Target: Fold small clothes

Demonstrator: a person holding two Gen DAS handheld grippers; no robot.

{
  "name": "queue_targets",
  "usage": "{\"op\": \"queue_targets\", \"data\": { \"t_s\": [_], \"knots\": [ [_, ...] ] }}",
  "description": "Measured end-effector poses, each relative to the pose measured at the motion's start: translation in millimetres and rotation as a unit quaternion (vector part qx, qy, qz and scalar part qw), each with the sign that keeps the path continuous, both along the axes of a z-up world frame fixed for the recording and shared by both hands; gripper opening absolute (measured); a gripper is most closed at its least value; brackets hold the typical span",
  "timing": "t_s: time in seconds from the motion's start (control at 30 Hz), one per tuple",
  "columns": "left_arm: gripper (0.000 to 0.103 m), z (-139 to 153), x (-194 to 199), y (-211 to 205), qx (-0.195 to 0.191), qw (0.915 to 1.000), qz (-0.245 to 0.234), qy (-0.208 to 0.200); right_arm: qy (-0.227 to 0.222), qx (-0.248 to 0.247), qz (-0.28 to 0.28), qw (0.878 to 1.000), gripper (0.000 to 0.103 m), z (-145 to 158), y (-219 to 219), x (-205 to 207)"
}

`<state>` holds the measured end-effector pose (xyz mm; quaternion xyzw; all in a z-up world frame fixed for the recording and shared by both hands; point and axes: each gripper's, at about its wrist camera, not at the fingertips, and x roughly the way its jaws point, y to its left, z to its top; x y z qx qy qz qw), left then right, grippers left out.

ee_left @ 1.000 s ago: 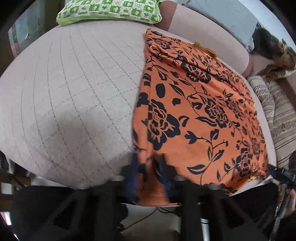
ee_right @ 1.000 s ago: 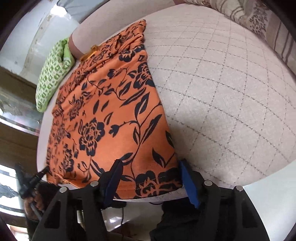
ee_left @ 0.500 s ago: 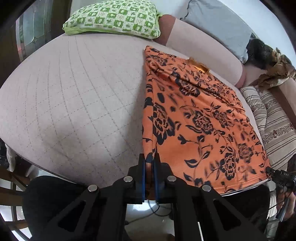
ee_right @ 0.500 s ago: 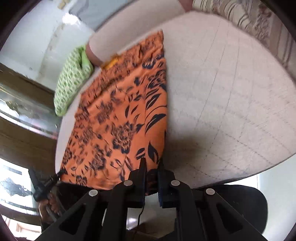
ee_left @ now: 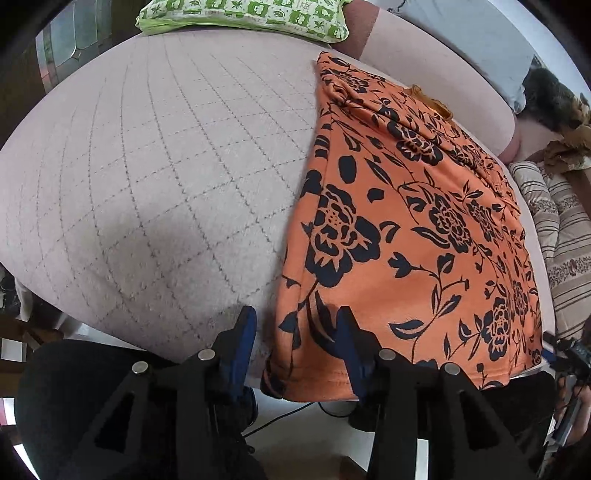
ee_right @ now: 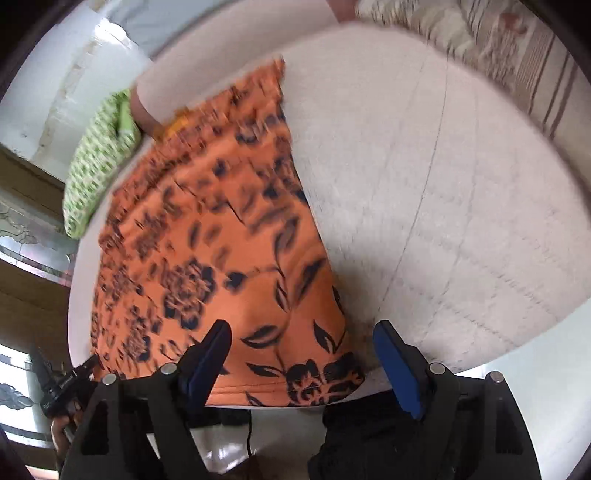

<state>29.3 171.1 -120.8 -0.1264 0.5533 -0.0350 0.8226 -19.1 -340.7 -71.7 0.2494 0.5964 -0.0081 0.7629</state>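
An orange garment with a black flower print (ee_left: 413, 229) lies spread flat on a quilted beige cushion (ee_left: 155, 177); its near hem hangs over the front edge. My left gripper (ee_left: 295, 332) is open, its blue pads either side of the garment's near left corner. The garment also shows, blurred, in the right wrist view (ee_right: 221, 240). My right gripper (ee_right: 303, 354) is open wide, straddling the garment's near right corner. Neither gripper holds the cloth.
A green patterned pillow (ee_left: 243, 14) lies at the far edge of the cushion. A grey pillow (ee_left: 472, 40) and striped cushions (ee_left: 561, 236) sit at the right. The other gripper (ee_left: 565, 354) shows at the garment's far corner. Floor lies below the front edge.
Both grippers were shut on the garment's near corners half a second ago; now both have opened and let the hem go. The right wrist view is moving.
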Motion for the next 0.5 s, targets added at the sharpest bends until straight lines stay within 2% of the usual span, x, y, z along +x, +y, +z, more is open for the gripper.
{"op": "queue_targets", "data": {
  "t_s": [0.03, 0.07, 0.13, 0.23, 0.27, 0.33, 0.4, 0.43, 0.5],
  "knots": [
    [0.019, 1, 1, -2, 0.006, 1.0000, -0.005, 0.000, -0.003, -0.005, 0.010, 1.000, 0.073, 0, 4, -1],
    [0.005, -1, 1, -1, 0.006, 0.9999, -0.014, 0.004, -0.003, -0.008, 0.020, 1.000, 0.054, 2, 7, -1],
    [0.006, -1, 2, 0, -0.005, 0.9998, -0.016, 0.006, 0.007, 0.032, 0.020, 0.999, 0.013, -2, 5, -3],
    [0.007, -4, 3, 1, -0.008, 0.9998, -0.013, 0.010, 0.011, 0.038, 0.019, 0.999, 0.013, -7, 2, -4],
    [0.007, -4, 4, 3, -0.014, 0.9998, -0.009, 0.015, 0.008, 0.043, 0.017, 0.999, 0.016, -7, 2, -3],
    [0.015, -6, 7, 0, -0.016, 0.9996, -0.017, 0.018, 0.008, 0.052, 0.014, 0.998, 0.018, -7, 1, -1],
    [0.016, -6, 9, -4, -0.011, 0.9995, -0.023, 0.019, 0.006, 0.060, 0.019, 0.998, 0.019, -10, -1, 1],
    [0.016, -5, 9, -5, -0.007, 0.9994, -0.026, 0.020, 0.007, 0.070, 0.019, 0.997, 0.019, -10, -2, 3],
    [0.006, -2, 9, -7, -0.003, 0.9993, -0.035, 0.013, 0.007, 0.094, 0.018, 0.995, 0.016, -10, -6, 6]
  ]
}}
